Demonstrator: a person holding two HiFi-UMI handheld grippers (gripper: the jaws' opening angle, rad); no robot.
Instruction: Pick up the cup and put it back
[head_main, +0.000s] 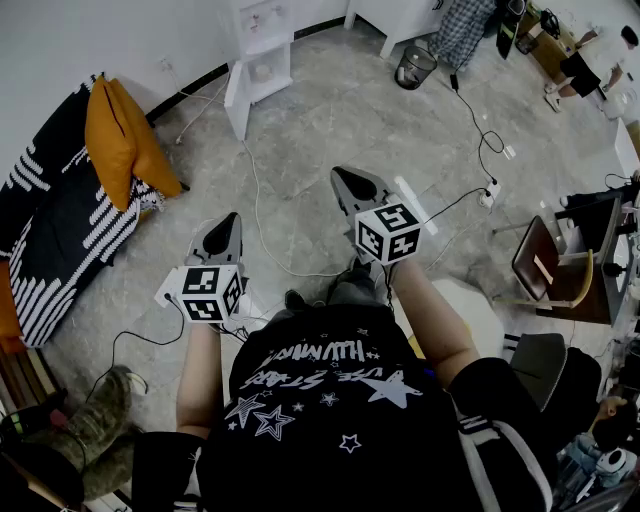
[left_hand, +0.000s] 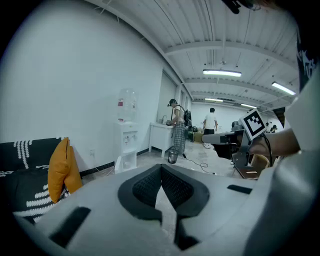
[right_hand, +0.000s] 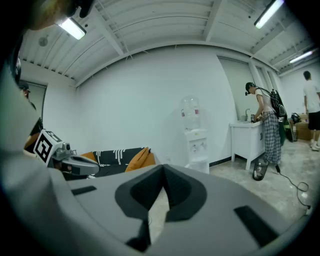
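Observation:
I can make out no cup for certain in any view. A small pale round thing (head_main: 263, 72) sits in the niche of the white water dispenser (head_main: 258, 62), too small to identify. My left gripper (head_main: 230, 222) and right gripper (head_main: 346, 181) are held side by side above the grey floor, pointing toward the dispenser. Both are shut with nothing between the pads. The left gripper (left_hand: 161, 168) shows its tips touching in its own view, with the dispenser (left_hand: 126, 134) far ahead. The right gripper (right_hand: 162, 168) looks the same, and the dispenser (right_hand: 196, 142) stands beyond it.
A black-and-white sofa with an orange cushion (head_main: 120, 130) lines the left wall. A cable (head_main: 262, 225) runs over the floor ahead. A waste bin (head_main: 415, 67) and a person (right_hand: 267, 125) stand at a white counter far right. A chair (head_main: 545, 265) and desks stand on the right.

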